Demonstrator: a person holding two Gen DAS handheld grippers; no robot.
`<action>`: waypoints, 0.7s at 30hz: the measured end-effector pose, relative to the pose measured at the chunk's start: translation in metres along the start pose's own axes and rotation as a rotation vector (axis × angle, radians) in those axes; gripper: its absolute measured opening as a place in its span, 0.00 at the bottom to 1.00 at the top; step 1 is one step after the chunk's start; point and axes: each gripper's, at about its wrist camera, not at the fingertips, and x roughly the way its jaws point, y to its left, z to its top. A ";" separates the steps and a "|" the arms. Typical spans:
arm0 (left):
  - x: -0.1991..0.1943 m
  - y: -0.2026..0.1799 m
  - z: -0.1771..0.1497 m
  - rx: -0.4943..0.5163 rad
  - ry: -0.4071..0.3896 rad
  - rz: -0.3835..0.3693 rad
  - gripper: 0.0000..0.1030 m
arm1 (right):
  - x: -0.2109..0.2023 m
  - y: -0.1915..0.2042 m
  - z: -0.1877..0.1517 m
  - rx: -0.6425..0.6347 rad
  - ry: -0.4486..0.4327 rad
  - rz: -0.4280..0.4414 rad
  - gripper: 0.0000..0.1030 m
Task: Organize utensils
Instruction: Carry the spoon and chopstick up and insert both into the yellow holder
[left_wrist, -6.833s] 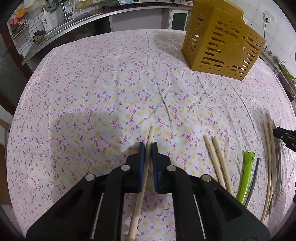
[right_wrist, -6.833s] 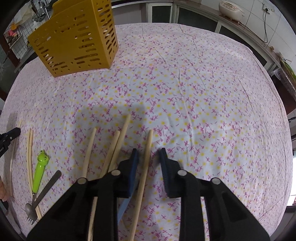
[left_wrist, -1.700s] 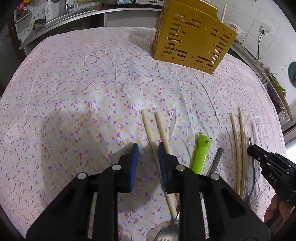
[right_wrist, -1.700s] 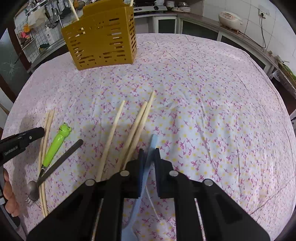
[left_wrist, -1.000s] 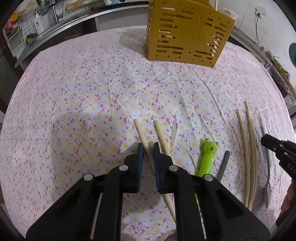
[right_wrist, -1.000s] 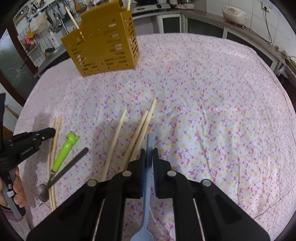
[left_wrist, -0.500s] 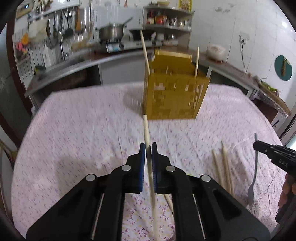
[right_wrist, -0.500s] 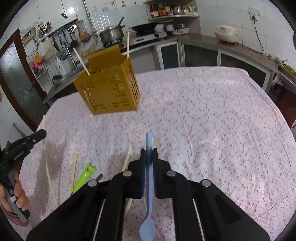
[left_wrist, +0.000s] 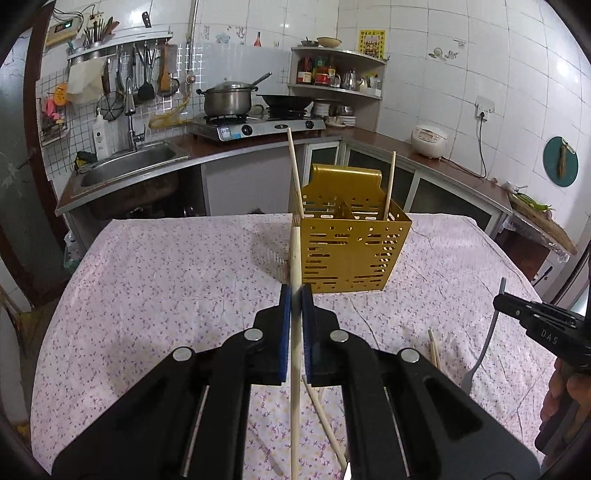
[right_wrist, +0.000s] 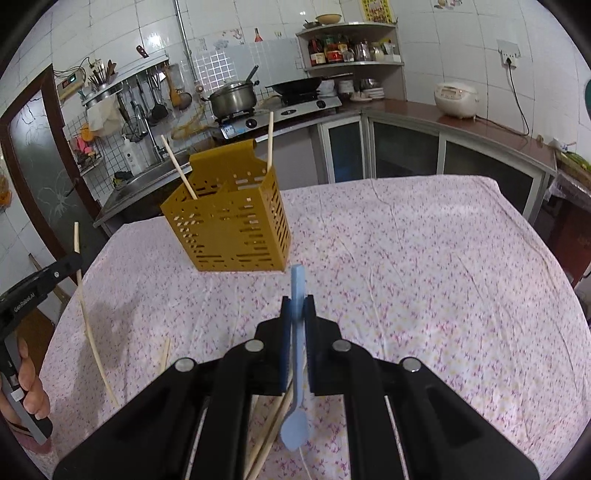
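Observation:
My left gripper (left_wrist: 294, 295) is shut on a pale wooden chopstick (left_wrist: 294, 254), held off the cloth and pointing toward the yellow slotted caddy (left_wrist: 351, 251). Two chopsticks (left_wrist: 295, 173) stand in the caddy. My right gripper (right_wrist: 296, 302) is shut on a light blue spoon (right_wrist: 297, 284), whose bowl hangs below the fingers. In the right wrist view the caddy (right_wrist: 236, 229) stands ahead and to the left. The left gripper (right_wrist: 77, 264) shows at that view's left edge with its chopstick (right_wrist: 86, 321). The right gripper (left_wrist: 496, 301) shows at the left wrist view's right edge.
Loose chopsticks (right_wrist: 273, 424) lie on the flowered tablecloth (right_wrist: 424, 295) under the right gripper, and others (left_wrist: 325, 417) lie under the left one. Behind the table run a counter with a sink (left_wrist: 129, 166), a stove with a pot (left_wrist: 229, 99) and a rice cooker (left_wrist: 430, 140).
Both grippers have risen and tilted upward, lifting the chopstick and the blue spoon off the cloth. The caddy now sits lower in both views, with the kitchen wall showing behind it.

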 end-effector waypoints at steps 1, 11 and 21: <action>0.002 0.002 0.001 -0.001 0.001 -0.001 0.04 | 0.001 0.001 0.002 -0.004 -0.003 -0.002 0.07; 0.007 0.004 0.013 -0.040 -0.023 -0.024 0.04 | -0.001 0.011 0.021 -0.030 -0.042 0.008 0.07; -0.004 -0.006 0.105 -0.070 -0.190 -0.062 0.04 | -0.017 0.038 0.113 -0.064 -0.181 0.044 0.06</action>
